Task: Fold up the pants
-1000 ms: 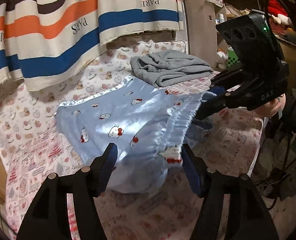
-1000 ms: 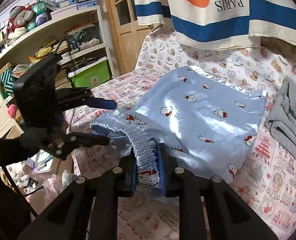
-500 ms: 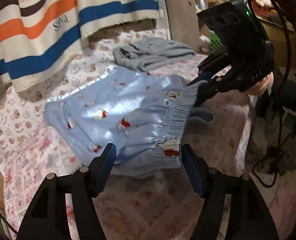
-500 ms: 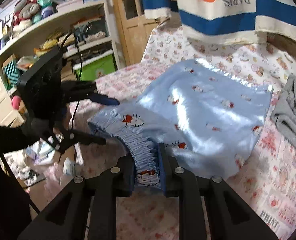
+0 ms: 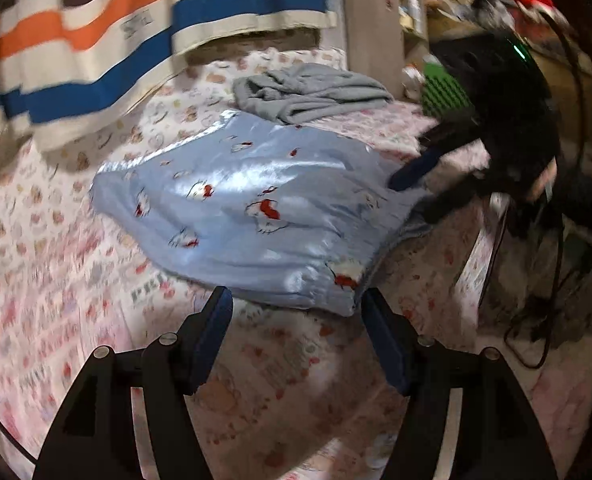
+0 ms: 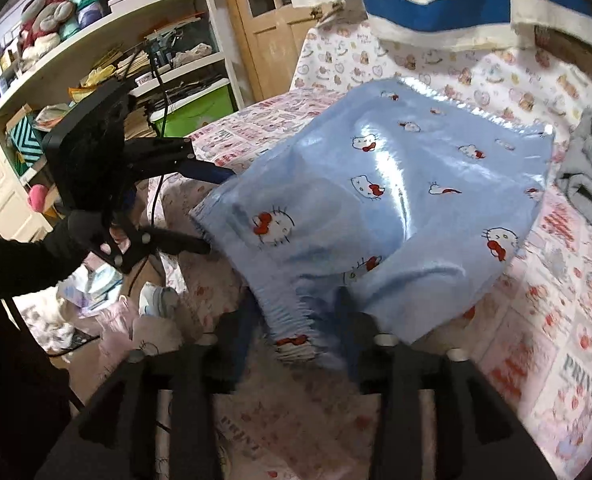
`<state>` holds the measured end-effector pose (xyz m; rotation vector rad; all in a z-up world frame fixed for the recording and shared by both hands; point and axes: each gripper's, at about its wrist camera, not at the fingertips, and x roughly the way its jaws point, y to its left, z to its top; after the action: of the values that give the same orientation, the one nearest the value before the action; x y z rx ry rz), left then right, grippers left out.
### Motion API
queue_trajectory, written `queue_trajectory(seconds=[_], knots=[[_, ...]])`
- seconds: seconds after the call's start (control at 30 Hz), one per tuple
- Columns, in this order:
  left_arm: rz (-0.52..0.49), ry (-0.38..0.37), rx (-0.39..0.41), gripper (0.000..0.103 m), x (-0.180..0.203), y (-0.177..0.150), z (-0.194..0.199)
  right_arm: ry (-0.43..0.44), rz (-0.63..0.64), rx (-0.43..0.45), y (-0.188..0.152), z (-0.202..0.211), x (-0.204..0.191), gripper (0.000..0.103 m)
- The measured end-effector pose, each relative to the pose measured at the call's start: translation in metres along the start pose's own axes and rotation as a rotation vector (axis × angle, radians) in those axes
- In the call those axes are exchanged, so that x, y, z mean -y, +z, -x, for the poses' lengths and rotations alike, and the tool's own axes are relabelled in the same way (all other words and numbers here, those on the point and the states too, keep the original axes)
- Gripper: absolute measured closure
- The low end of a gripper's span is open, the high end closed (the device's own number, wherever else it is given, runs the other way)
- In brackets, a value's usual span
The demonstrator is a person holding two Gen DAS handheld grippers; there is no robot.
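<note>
left wrist view, step: fold just laid down; the pants (image 5: 252,216), pale blue satin with a cat print, lie doubled on the bed (image 5: 96,280), waistband corner just ahead of the left gripper (image 5: 294,312).
left wrist view, gripper: jaws well apart, nothing between them, corner lying free.
left wrist view, next: looks like a fresh grip on a side edge for another fold; slippery cloth, so bite deep.
left wrist view, room: striped towel (image 5: 108,40) hangs behind, grey garment (image 5: 308,92) bunched past the pants.
right wrist view, step: right gripper (image 6: 296,316) letting go; its jaws have just been opening, gathered waistband (image 6: 292,320) between them but no longer pinched.
right wrist view, next: back out without dragging the band.
right wrist view, room: printed sheet, cluttered shelves (image 6: 96,60), wooden door (image 6: 268,20).
</note>
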<state>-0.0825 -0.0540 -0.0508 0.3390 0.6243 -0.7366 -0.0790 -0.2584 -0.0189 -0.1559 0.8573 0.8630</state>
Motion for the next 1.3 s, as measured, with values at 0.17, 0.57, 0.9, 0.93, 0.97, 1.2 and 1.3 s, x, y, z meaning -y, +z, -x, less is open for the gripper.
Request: queue_trajectory(seconds=[0.17, 0.57, 0.9, 0.93, 0.97, 1.2, 1.3], knots=[[-0.029, 0.06, 0.058, 0.043, 0.008, -0.003, 0.019, -0.074, 0.039, 0.074, -0.014, 0.018, -0.015, 0.051], [-0.295, -0.007, -0.023, 0.065, 0.022, 0.017, 0.007, -0.034, 0.004, 0.09, -0.002, -0.009, -0.023, 0.062], [-0.045, -0.141, -0.11, 0.067, -0.009, 0.018, -0.025, -0.03, 0.069, -0.011, -0.002, -0.025, -0.024, 0.054], [-0.022, -0.147, -0.111, 0.069, -0.011, 0.019, -0.025, -0.035, 0.084, -0.019, -0.002, -0.025, -0.025, 0.054], [-0.009, -0.151, -0.111, 0.069, -0.013, 0.019, -0.025, -0.036, 0.093, -0.023, -0.002, -0.026, -0.024, 0.054], [-0.063, -0.102, -0.04, 0.067, -0.003, 0.015, -0.007, -0.1, 0.155, -0.016, -0.007, -0.027, -0.022, 0.071], [-0.145, -0.07, 0.008, 0.061, 0.003, 0.014, 0.006, -0.035, 0.085, -0.012, 0.0, -0.022, -0.012, 0.087]])
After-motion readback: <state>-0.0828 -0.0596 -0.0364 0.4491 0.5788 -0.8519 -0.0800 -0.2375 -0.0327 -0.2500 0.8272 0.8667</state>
